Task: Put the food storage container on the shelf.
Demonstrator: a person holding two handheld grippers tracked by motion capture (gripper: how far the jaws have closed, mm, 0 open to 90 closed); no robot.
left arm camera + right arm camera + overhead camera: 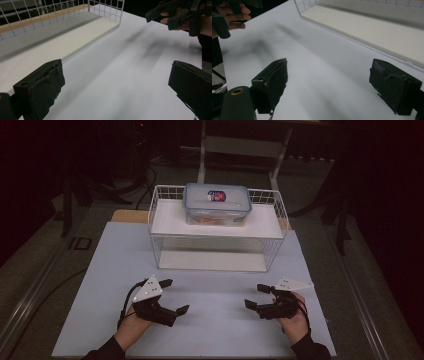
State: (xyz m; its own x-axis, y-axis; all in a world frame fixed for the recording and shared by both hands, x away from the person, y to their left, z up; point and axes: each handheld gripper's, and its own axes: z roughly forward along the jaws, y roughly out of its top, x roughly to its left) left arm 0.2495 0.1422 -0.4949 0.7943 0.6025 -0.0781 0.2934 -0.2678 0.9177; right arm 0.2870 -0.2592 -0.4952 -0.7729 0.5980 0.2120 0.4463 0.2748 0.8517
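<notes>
On the pale blue table mat [200, 330] we rest both hands near our own edge, well short of the white wire rack [218, 227] that stands across the middle of the table. Our left gripper [173, 296] sits at the left with its jaws spread wide and nothing between them; the left gripper view shows bare mat between the two black pads. Our right gripper [254, 296] mirrors it at the right, jaws likewise apart and empty, and each gripper is angled inward so the two point toward one another and toward the rack.

What we seem to be after is the clear lidded food container [217, 203], which sits on the rack's upper white shelf [170, 222], toward the back and about centred, its lid on with a small label on top. Something reddish shows through its wall, too dim to name. The lower shelf [75, 42] lies bare in both gripper views.

We judge this a ready stance: the hands are low and symmetric, one to each side, because the box is wide and would likely need a jaw at each end. Both grippers are well apart from it, so the reach up and over the rack's front rail has not begun.
</notes>
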